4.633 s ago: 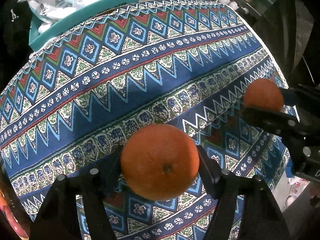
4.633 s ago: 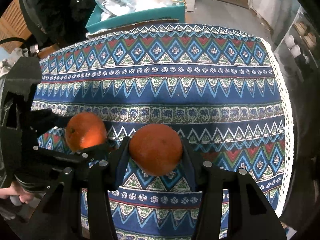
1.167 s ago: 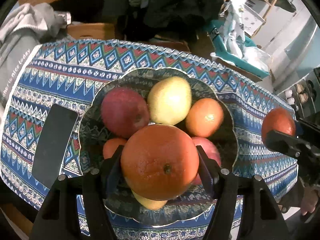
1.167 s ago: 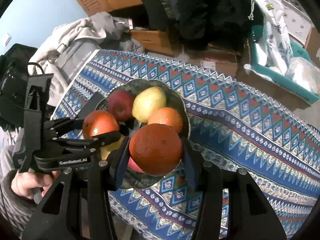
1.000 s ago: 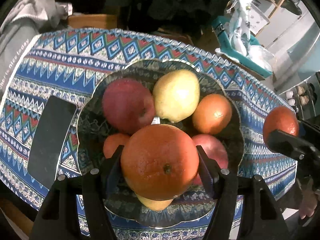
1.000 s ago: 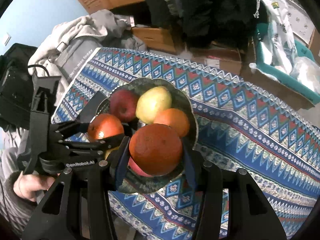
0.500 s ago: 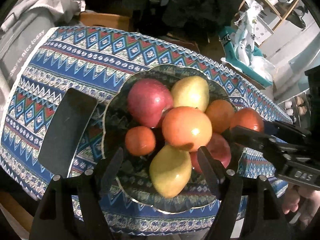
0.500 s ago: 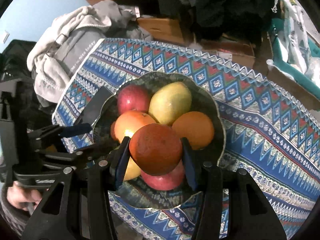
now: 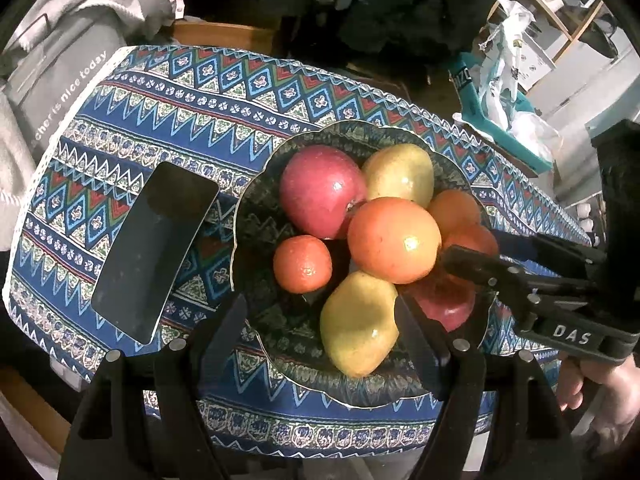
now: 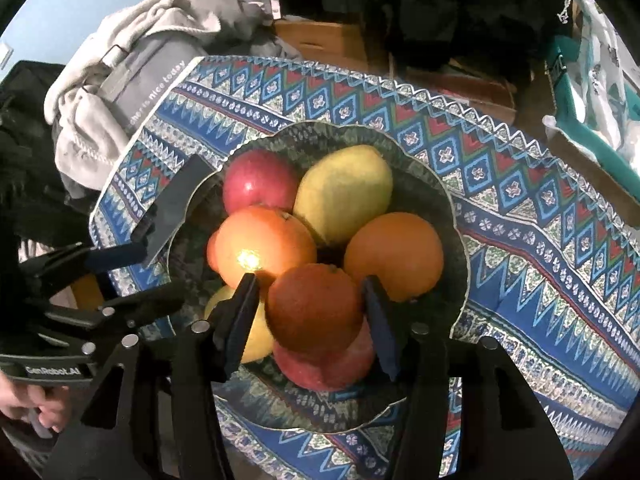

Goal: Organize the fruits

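A dark patterned bowl on the blue patterned cloth holds red apples, yellow pears and oranges. A big orange lies on top of the pile. My left gripper hangs open and empty above the bowl's near side, over a yellow pear. My right gripper is over the bowl with its jaws opening. A darker orange sits between its fingers, resting on a red apple, with a thin gap at the left pad. From the left wrist view, the right gripper reaches in from the right.
A flat black slab lies on the cloth left of the bowl. Grey clothing is heaped beyond the table's left edge. A teal box with bags stands at the far right. A hand holds the right gripper.
The left gripper let go of its big orange onto the pile, opened and drew back. The right gripper came down over the bowl, and its jaws have spread off the darker orange.
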A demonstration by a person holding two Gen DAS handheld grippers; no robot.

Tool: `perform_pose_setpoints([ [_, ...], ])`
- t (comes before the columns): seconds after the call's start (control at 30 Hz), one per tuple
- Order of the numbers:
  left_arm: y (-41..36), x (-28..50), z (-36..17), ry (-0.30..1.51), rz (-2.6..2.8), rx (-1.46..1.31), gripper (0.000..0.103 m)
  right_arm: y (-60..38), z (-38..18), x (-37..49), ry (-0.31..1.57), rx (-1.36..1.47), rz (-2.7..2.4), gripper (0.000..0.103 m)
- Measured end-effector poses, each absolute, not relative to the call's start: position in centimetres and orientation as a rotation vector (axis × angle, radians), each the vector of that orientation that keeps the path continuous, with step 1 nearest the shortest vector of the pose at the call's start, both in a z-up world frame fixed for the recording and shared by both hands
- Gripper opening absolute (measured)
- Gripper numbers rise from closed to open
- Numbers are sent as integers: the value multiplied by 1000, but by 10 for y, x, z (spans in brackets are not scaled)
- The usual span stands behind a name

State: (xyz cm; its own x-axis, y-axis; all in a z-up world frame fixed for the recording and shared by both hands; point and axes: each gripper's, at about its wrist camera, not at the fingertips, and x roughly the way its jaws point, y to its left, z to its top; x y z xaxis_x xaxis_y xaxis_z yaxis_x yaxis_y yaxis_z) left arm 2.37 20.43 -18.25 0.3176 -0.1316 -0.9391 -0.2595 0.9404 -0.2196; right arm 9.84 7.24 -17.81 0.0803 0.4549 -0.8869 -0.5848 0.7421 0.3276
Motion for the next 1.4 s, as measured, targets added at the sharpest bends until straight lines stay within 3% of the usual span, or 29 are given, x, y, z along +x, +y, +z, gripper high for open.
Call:
perform_pose_setpoints([
  [0.1,202,22,-182,1257,83,-355,78,70,-173,98,1257,-120,786,62],
  [0.5,186,18,-162,1216,75,-297,78,58,-134,87,1157,-103,807,62],
  [0.93,163,5,-108,1094,74,-211,82,16,-79,75,1033,-77,719,65],
  [1.1,154,-1,-83,1029,92,-163,87,-2,-58,67,981,-67,679,72],
  [1.4,143,-11,-56,950,102,-109,87,-27,-33,42,903,-98,651,75],
])
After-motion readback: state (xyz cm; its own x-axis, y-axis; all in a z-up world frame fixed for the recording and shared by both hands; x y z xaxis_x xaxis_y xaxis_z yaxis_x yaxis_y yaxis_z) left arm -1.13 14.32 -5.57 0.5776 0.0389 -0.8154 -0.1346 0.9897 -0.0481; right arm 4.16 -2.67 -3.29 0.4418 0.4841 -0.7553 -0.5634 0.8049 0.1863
